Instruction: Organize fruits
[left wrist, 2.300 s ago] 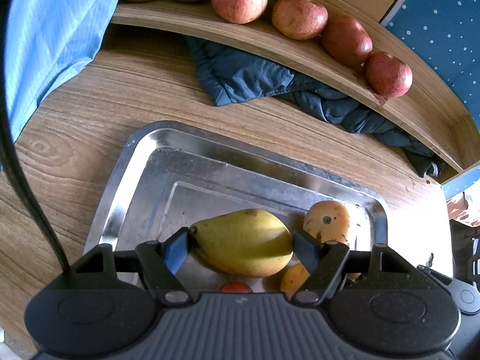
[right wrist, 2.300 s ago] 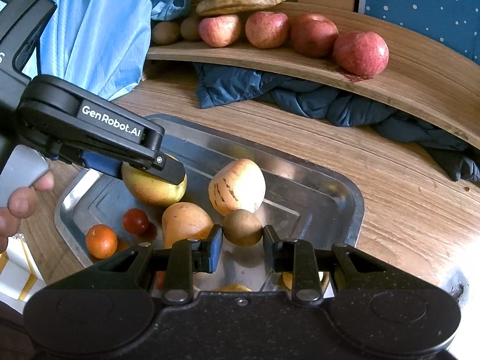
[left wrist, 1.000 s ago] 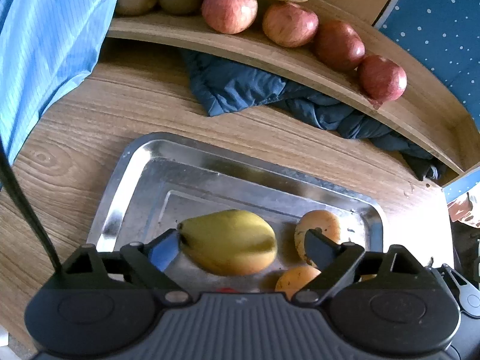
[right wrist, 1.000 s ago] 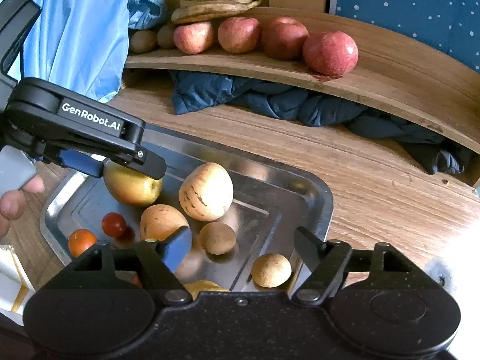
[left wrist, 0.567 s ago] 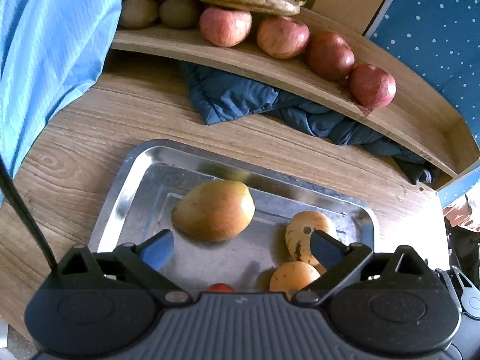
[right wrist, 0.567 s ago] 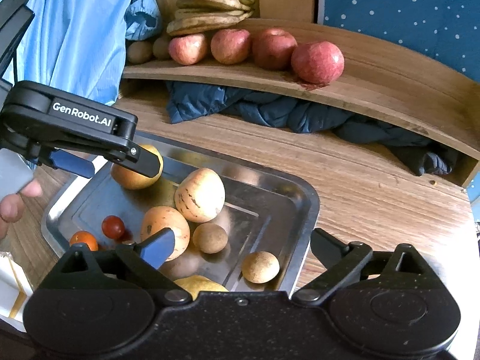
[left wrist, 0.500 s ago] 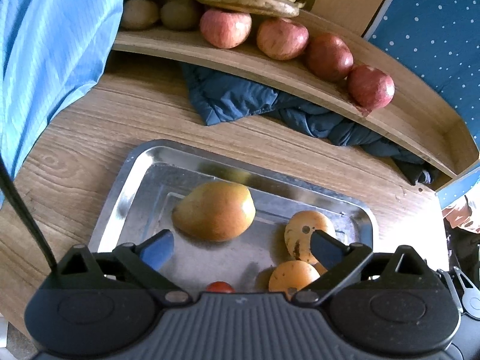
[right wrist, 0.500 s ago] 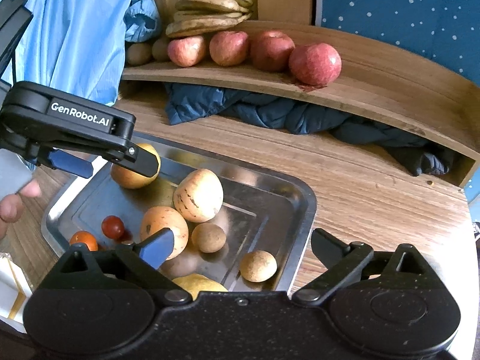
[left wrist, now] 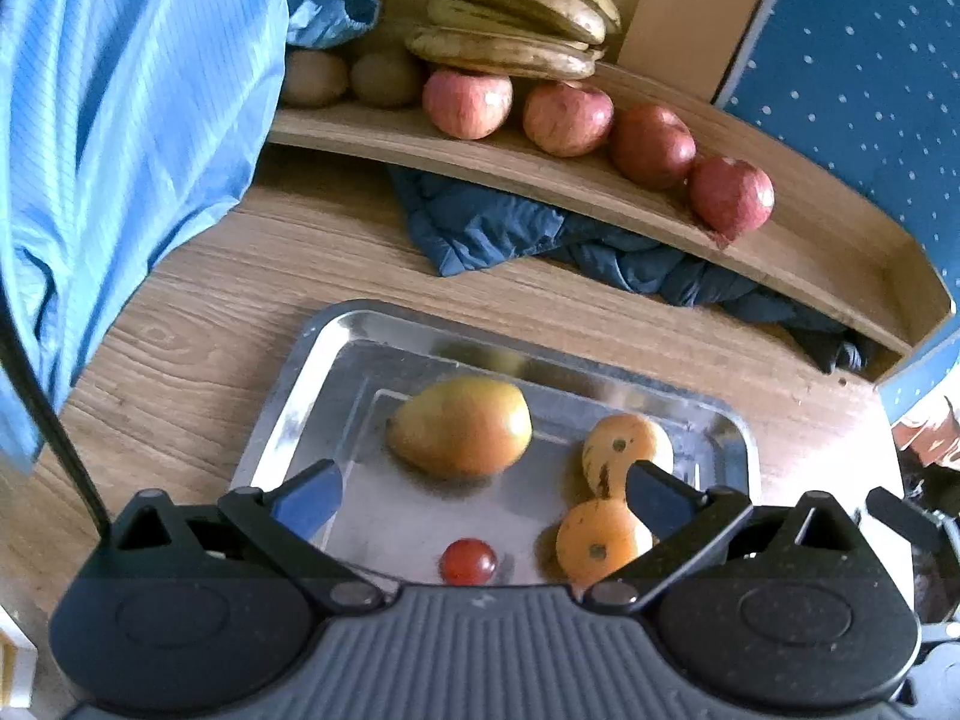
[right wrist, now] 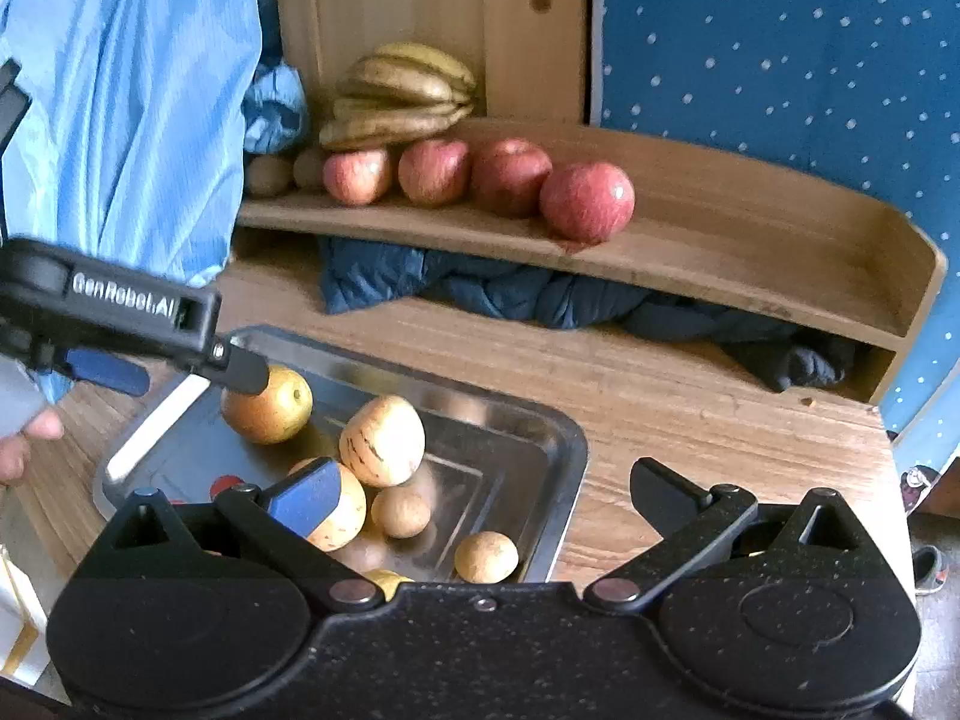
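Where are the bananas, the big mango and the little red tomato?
bananas (left wrist: 516,12), left wrist view, middle of the bunch on the shelf.
mango (left wrist: 459,426), left wrist view, middle of its skin, in the tray.
tomato (left wrist: 467,562), left wrist view, its round top.

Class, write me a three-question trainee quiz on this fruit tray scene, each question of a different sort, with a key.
1. True or false: the left gripper holds the mango.
2. How many red apples sit in a row on the wooden shelf?
3. What lies above the apples? A bananas; B grapes; C a melon.

Key: 1 false, its jaws are opening and the mango rests on the metal tray. 2 four. 3 A.
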Demonstrator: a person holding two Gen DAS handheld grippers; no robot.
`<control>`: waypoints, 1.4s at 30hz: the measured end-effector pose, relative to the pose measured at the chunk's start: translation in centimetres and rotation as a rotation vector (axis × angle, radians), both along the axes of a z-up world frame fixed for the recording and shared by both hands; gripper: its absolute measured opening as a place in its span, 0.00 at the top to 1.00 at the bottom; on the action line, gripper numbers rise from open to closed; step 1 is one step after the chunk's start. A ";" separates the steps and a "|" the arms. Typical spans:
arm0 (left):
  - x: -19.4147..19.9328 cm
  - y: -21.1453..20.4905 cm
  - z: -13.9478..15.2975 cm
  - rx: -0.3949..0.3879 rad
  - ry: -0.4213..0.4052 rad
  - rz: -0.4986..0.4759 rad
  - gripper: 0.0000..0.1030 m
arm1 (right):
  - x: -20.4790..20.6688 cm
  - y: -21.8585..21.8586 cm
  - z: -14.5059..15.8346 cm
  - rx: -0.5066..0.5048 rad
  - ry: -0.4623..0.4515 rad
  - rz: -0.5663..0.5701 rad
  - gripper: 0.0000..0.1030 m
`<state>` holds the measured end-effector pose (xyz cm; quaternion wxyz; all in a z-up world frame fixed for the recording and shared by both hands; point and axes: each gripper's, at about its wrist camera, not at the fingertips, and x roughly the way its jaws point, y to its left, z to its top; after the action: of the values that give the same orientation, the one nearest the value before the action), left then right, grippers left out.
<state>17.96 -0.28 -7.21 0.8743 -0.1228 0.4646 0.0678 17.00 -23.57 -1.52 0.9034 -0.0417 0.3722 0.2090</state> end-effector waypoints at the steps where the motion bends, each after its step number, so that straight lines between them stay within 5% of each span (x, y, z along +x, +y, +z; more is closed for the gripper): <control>1: -0.4 -0.2 0.0 0.009 -0.003 -0.005 0.00 | -0.3 -0.2 0.1 0.006 -0.005 -0.005 0.01; 20: -5.5 0.0 0.7 0.072 -0.060 0.009 0.00 | -4.1 -1.4 0.6 0.055 -0.041 -0.095 0.01; 42: -14.5 5.5 3.7 0.098 -0.180 0.025 0.00 | -12.4 3.4 3.6 0.051 -0.132 -0.193 0.01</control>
<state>3.48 5.27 -3.51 0.9165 -0.0913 0.3788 0.0899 4.59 -20.16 2.12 0.9426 0.0035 0.3088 0.1274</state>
